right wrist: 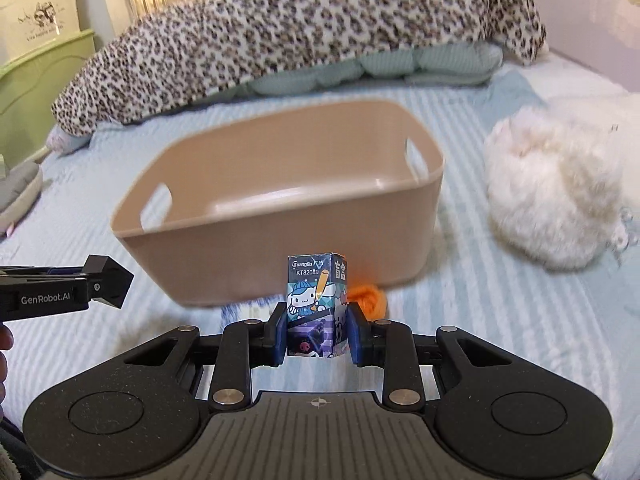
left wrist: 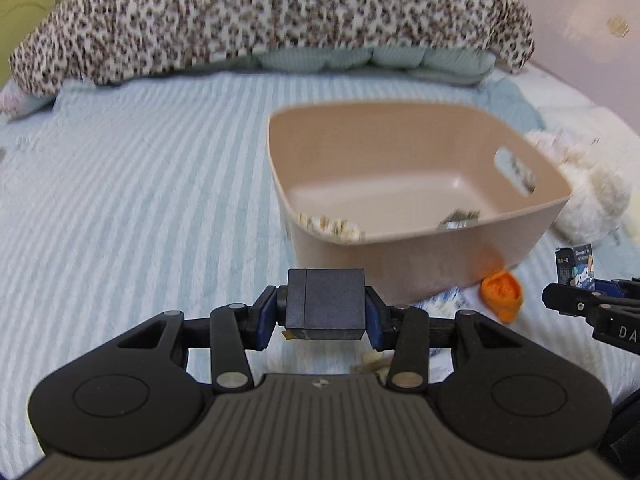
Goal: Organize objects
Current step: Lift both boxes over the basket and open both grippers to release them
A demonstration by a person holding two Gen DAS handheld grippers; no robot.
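Note:
My left gripper (left wrist: pixel 326 312) is shut on a black cube (left wrist: pixel 326 304) and holds it just short of the near wall of a beige plastic bin (left wrist: pixel 420 256) on the bed. The cube also shows at the left in the right wrist view (right wrist: pixel 106 282). My right gripper (right wrist: pixel 316 334) is shut on a small printed cartoon box (right wrist: pixel 316 306), upright, in front of the bin (right wrist: pixel 280 256). That box shows at the right edge of the left wrist view (left wrist: pixel 576 266). A few small items (left wrist: pixel 332 226) lie inside the bin.
An orange soft object (right wrist: pixel 368 298) lies against the bin's near wall, also in the left wrist view (left wrist: pixel 502 290). A white fluffy plush (right wrist: pixel 556 188) lies right of the bin. A leopard-print blanket (right wrist: pixel 300 28) over pillows lines the back. The striped blue bedspread (left wrist: pixel 140 200) stretches left.

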